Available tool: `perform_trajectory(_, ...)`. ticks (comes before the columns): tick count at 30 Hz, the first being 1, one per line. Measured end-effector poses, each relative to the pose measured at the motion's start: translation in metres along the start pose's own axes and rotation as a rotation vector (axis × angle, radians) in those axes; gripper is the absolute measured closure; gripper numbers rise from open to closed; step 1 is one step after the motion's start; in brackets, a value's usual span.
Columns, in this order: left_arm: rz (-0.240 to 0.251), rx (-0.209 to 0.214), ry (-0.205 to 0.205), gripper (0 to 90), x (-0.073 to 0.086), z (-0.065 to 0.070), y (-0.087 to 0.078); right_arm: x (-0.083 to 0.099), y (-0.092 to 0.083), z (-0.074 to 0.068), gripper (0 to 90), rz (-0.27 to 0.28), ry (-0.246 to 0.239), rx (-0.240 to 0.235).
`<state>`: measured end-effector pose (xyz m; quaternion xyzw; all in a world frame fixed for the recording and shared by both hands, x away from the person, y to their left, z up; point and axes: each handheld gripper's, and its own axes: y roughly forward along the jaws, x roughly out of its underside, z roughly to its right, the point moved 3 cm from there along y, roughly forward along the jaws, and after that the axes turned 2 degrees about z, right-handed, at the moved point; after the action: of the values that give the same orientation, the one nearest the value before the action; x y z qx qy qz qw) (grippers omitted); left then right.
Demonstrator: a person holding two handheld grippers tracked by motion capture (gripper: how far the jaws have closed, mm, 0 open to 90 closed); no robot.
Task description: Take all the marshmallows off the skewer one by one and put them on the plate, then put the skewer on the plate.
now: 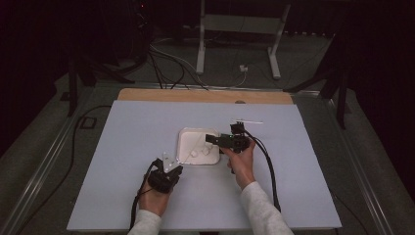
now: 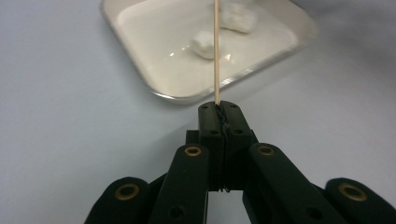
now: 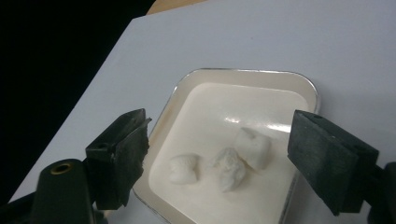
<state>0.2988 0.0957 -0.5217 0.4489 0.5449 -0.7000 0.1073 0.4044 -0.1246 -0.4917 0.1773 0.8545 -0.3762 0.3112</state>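
A white square tray lies mid-table and holds three white marshmallow pieces. My left gripper sits just short of the tray's near left corner. It is shut on a thin wooden skewer, which reaches out over the tray toward one marshmallow. My right gripper hovers at the tray's right side. It is open and holds nothing, and the marshmallows lie below the gap between its jaws.
The tray rests on a pale sheet that covers the table. A thin pale stick lies on the sheet beyond the right hand. A wooden edge runs along the far side, with cables and a metal stand on the floor behind.
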Motion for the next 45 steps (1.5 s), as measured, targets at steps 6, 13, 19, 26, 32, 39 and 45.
perform_trajectory(6, 0.010, -0.019, -0.097, 90.0, -0.004, -0.011, 0.015, 0.003, -0.001, 0.005, 19.6, 0.005, 0.008, 0.007)
perform_trajectory(13, 0.031, -0.041, -0.109, 90.0, -0.021, -0.012, 0.023, 0.006, -0.003, 0.010, 19.6, 0.004, 0.016, 0.013)
perform_trajectory(19, 0.037, -0.053, -0.110, 89.9, -0.039, -0.010, 0.031, 0.007, -0.006, 0.006, 19.6, 0.010, -0.005, 0.012)
perform_trajectory(26, -0.002, -0.067, -0.131, 87.1, -0.045, -0.009, 0.046, 0.009, -0.011, 0.001, 19.6, 0.012, -0.056, 0.023)
perform_trajectory(32, -0.023, -0.070, -0.126, 82.1, -0.044, -0.009, 0.054, 0.012, -0.019, -0.001, 19.4, 0.024, -0.097, 0.030)
perform_trajectory(39, 0.073, -0.011, -0.141, 51.5, -0.049, -0.011, 0.039, 0.016, -0.028, -0.002, 16.3, 0.020, -0.167, 0.040)
perform_trajectory(45, 0.163, 0.060, -0.125, 19.0, -0.052, -0.017, 0.010, 0.017, -0.039, -0.003, 8.4, 0.019, -0.246, 0.024)
